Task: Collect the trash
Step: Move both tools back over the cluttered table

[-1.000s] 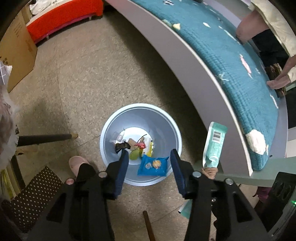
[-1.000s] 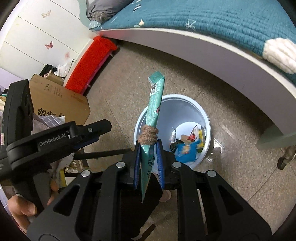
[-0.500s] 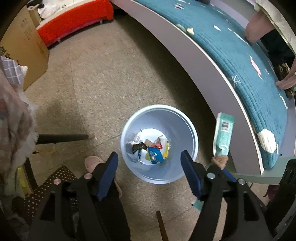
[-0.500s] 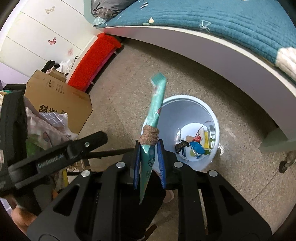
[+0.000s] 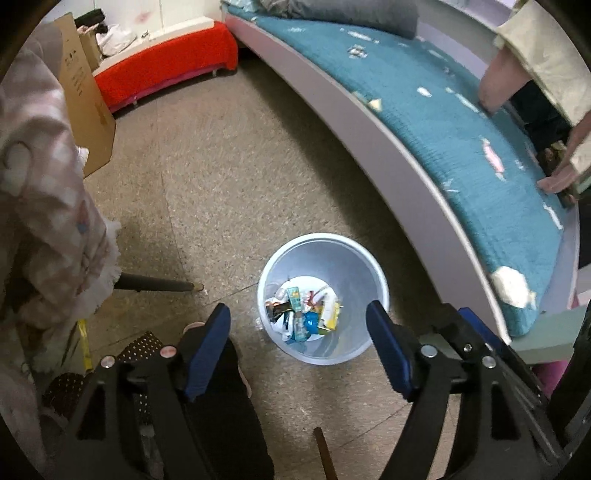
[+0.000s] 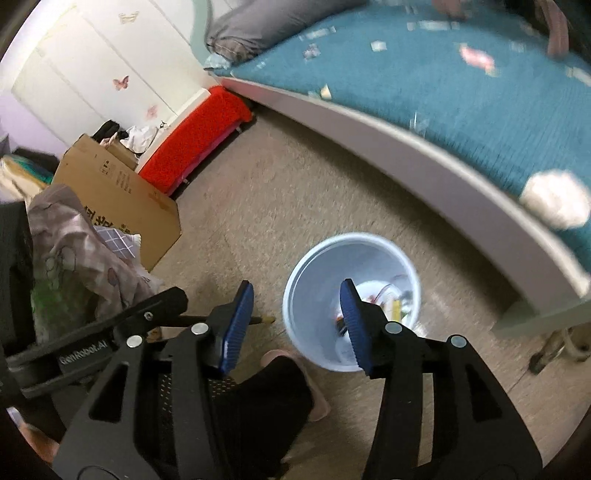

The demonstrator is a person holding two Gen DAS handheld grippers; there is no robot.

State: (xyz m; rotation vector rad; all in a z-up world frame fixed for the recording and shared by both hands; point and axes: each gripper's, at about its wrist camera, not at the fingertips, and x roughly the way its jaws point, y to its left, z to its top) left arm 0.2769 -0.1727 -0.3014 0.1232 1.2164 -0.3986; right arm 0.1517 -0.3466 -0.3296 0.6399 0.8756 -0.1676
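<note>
My left hand-held gripper [image 5: 297,334] hangs above the pale blue trash bin [image 5: 347,258] with its blue pads spread wide and nothing between them; its jaws have just been opening further. Looking down through the gap I see the bin standing on the speckled floor [image 5: 221,177], just beside the grey frame of the bed [image 5: 399,162]. At the bottom of the bin lies the collected trash [image 5: 306,314]: crumpled wrappers in teal, blue, yellow and white, piled together (I cannot tell the single pieces apart with any certainty).

My right hand-held gripper [image 6: 295,314] has also just been opening, and its jaws now stand apart at a middling width with nothing held. Its right pad overlaps the bin's mouth in that view, while its left pad sits over the floor to the left of the bin. That view is blurred.

The bed carries a teal quilt [image 5: 461,122] with small scraps scattered over it and a grey pillow [image 6: 266,26] at its far end. Further off stand a red-covered bench [image 5: 162,70] against the wall and a cardboard box [image 6: 118,199] on the floor. My dark trouser leg and pink slipper [image 6: 314,395] show below the grippers.
</note>
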